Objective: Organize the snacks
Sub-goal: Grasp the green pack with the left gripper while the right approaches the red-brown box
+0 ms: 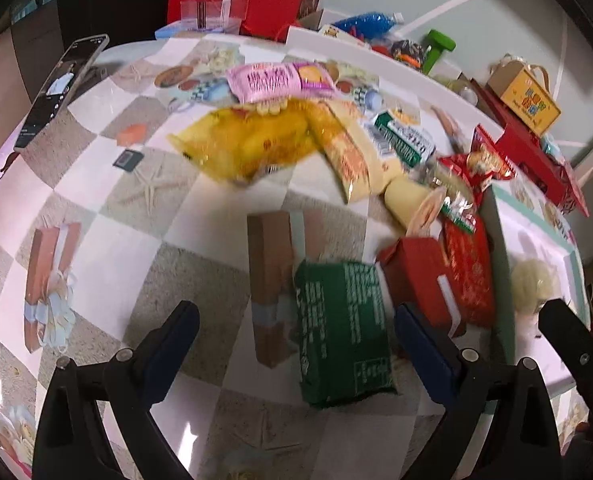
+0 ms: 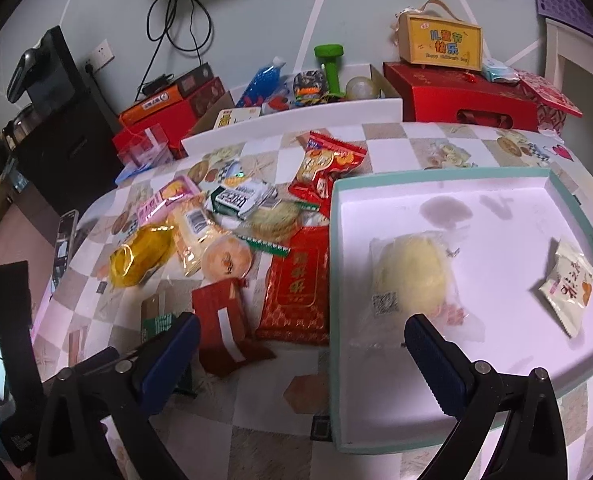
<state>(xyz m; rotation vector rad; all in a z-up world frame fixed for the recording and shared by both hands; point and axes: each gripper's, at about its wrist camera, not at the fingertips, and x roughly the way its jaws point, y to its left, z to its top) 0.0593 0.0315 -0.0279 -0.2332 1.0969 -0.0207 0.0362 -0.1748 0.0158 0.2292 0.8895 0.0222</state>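
Several snack packets lie in a heap on the checked tablecloth. My left gripper (image 1: 296,344) is open, low over a green packet (image 1: 344,332) that lies between its fingers, untouched. Beside it are a small red box (image 1: 420,280) and a flat red packet (image 1: 468,264); farther off are a yellow bag (image 1: 248,144) and a pink packet (image 1: 272,80). My right gripper (image 2: 304,352) is open and empty, straddling the left rim of a white tray (image 2: 332,280) edged in teal. In the tray lie a wrapped yellow pastry (image 2: 412,276) and a cream packet (image 2: 568,284).
A phone (image 1: 60,88) leans on a stand at the table's left. Behind the table stand red gift boxes (image 2: 468,96), a green dumbbell (image 2: 330,64), a yellow carry box (image 2: 440,42) and a clear plastic box (image 1: 212,12). A white board (image 2: 296,124) borders the far edge.
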